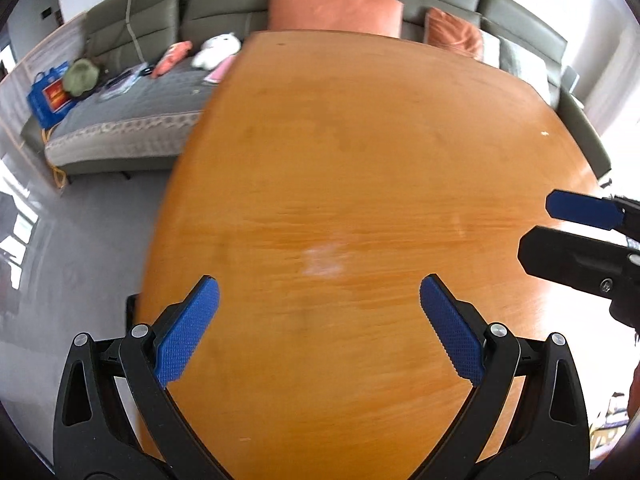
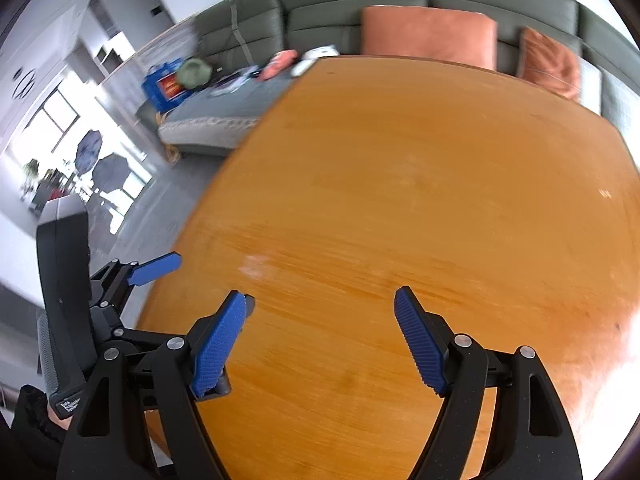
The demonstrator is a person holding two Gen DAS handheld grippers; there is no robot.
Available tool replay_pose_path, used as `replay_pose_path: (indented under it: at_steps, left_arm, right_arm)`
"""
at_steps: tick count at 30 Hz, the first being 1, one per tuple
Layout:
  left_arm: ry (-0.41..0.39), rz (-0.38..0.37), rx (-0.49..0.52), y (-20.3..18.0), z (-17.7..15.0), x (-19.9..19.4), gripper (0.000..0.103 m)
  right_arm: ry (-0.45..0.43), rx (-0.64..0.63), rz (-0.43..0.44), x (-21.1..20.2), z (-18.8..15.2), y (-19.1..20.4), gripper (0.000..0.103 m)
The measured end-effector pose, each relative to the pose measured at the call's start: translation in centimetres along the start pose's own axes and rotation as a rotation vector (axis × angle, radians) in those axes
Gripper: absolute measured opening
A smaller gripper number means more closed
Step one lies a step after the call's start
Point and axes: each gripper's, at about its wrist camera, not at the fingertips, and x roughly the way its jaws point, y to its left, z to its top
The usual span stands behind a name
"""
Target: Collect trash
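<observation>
A grey sectional sofa (image 1: 248, 12) fills the background behind one broad wooden table (image 1: 360, 160), over which both hand-held grippers hang. Two orange cushions (image 1: 334, 10) sit on the sofa behind the table's far edge, and a white plush toy (image 1: 216, 50), a blue bag (image 1: 50, 94) and some flat clutter lie on the sofa's left section. The left gripper (image 1: 319, 300) has its jaws spread wide with nothing between them; the right gripper (image 2: 320, 312) is likewise wide open and empty. No clear piece of trash shows on the tabletop; the only candidates are a pale smudge (image 1: 326, 258) just ahead of the left gripper and a tiny white speck (image 1: 545, 133) toward the far right, nearer the right gripper and too small to identify.
</observation>
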Motion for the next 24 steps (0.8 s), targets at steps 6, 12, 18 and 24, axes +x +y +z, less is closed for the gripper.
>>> replay_pose_path:
  at_steps: [6, 12, 18, 24]
  left_arm:
    - [-0.008, -0.015, 0.012, -4.0, 0.3, 1.7, 0.097]
    - [-0.006, 0.011, 0.036, -7.5, -0.4, 3.3, 0.097]
    - [-0.011, 0.022, 0.059, -10.0, -1.5, 4.3, 0.097]
    - [-0.034, 0.049, 0.084, -11.4, -2.0, 5.1, 0.097]
  right_arm:
    - [-0.022, 0.088, -0.055, -0.4, -2.6, -5.5, 0.078]
    - [-0.060, 0.166, -0.110, -0.3, -5.4, -9.9, 0.078]
    - [-0.093, 0.165, -0.162, -0.2, -8.0, -12.3, 0.078]
    - [-0.099, 0.183, -0.191, 0.5, -8.8, -13.2, 0.078]
